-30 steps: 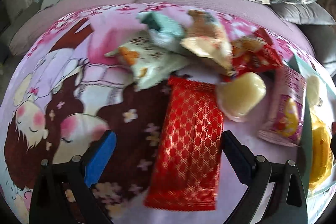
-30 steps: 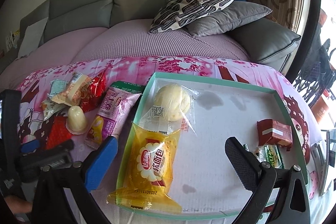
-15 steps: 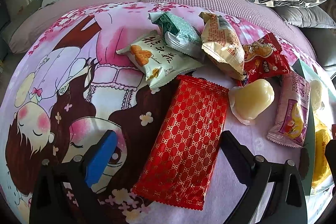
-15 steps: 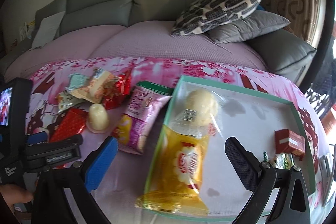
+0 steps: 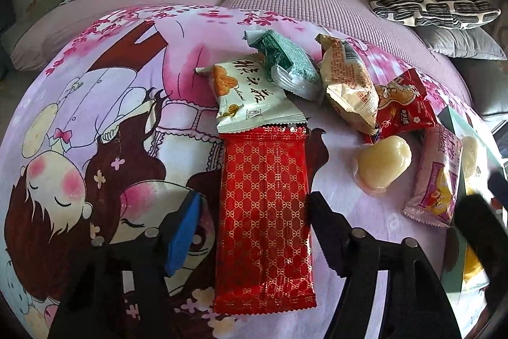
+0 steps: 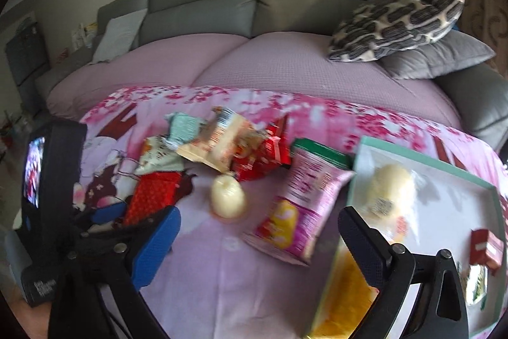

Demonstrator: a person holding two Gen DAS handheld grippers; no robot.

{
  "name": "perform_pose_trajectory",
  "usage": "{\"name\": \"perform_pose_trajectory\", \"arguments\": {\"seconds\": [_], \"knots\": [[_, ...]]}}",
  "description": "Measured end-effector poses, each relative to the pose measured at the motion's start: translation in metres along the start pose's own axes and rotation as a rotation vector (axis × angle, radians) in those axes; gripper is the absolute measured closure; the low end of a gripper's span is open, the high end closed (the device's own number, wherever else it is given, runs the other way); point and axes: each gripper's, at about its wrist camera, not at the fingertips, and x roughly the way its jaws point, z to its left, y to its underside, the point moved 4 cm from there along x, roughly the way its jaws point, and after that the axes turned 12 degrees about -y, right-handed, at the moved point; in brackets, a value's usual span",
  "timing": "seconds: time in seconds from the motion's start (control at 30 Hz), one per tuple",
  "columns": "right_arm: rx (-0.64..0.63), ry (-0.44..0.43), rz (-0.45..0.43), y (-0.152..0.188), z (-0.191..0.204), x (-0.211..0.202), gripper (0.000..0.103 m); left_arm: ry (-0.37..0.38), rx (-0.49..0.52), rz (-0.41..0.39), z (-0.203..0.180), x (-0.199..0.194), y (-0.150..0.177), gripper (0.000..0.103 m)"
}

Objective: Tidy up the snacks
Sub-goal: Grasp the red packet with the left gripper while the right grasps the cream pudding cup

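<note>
left wrist view: the left gripper has drawn its jaws in from the wide spread of a second ago and they are closing around the red packet, which lies between them at lower centre; the blue pad stands just off its left edge, the black finger at its right edge, and pressure cannot be told. the packet's long axis now runs nearly straight up the frame, no longer tilted.

right wrist view: the frame has swung left, so the tray sits at the right edge. the right gripper is wide, closing slightly, holding nothing, above the pink packet.
</note>
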Motion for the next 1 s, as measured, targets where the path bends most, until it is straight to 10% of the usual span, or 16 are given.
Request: {"name": "perform_pose_trajectory", "arguments": {"seconds": [1.0], "knots": [[-0.063,-0.104,0.291,0.002,0.015,0.097,0.044,-0.014,0.065,0.021,0.009,-0.002,0.0,0.042]]}}
